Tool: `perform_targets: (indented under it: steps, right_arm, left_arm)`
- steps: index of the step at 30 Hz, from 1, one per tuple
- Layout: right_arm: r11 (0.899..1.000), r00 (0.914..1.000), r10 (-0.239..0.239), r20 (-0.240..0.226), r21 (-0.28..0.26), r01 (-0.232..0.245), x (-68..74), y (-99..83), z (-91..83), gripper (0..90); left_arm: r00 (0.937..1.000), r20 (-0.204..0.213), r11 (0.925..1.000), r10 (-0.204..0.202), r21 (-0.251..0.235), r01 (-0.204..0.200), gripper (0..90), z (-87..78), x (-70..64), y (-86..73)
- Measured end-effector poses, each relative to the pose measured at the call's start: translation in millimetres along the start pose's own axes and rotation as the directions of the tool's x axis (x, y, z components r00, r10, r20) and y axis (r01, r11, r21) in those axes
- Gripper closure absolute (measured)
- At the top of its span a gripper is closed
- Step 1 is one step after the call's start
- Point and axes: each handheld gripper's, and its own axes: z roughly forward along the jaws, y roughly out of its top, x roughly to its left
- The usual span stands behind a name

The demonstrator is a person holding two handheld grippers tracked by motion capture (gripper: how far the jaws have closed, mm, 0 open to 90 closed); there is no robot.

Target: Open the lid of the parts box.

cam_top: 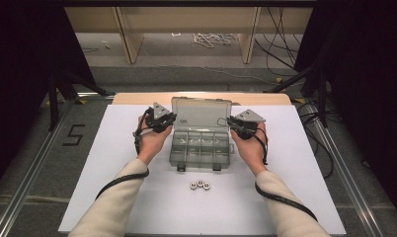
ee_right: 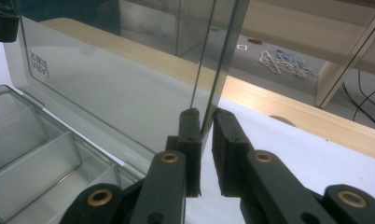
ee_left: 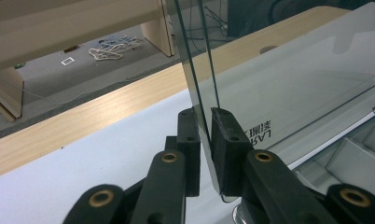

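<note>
1. I'm pinching the lid (cam_top: 201,113) of the clear box (cam_top: 200,148), frame centre, with left gripper (cam_top: 168,120) and right gripper (cam_top: 232,123), both clamped on its side edges.
2. Lid's looking thin, light, slick, flexy; I'm gripping near the corners, gently.
3. Three nuts (cam_top: 200,184) are sitting below the box.

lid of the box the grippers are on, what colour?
Clear, smoke-grey tinted lid; right gripper view shows it best.

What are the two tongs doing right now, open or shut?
Left tongs: shut on the left edge of the clear lid.
Right tongs: around the lid's right edge, jaws nearly closed; a firm grip cannot be told.
</note>
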Motion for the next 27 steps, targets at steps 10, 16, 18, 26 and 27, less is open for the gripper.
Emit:
perform_targets:
  steps: [10,16,18,26,27]
  right_arm:
    - [1.0,1.0,-0.002,0.001,0.014,0.002,-1.0,-0.8,0.6,82.6]
    - [1.0,1.0,0.005,-0.006,0.031,-0.004,-0.9,-2.4,1.4,82.4]
    - [1.0,1.0,-0.005,0.002,0.027,0.005,-1.7,-3.0,2.2,82.4]
    - [0.999,0.9999,0.004,-0.01,0.045,-0.004,-2.5,-5.1,3.5,82.3]
    - [0.999,0.9999,0.005,-0.011,0.047,-0.004,-2.5,-5.2,3.6,82.3]
  left_arm:
    - [1.0,0.0,0.9997,-0.004,0.026,0.004,81.5,2.1,-1.0,-2.1]
    - [1.0,0.002,0.9993,-0.008,0.037,0.008,81.4,3.7,-1.4,-3.8]
    - [1.0,0.0,0.9991,-0.001,0.043,0.001,81.4,4.1,-1.2,-4.1]
    - [1.0,0.001,0.9985,-0.01,0.053,0.009,81.4,5.6,-1.6,-6.2]
    - [0.9999,0.002,0.9985,-0.012,0.054,0.012,81.4,5.8,-1.8,-6.4]
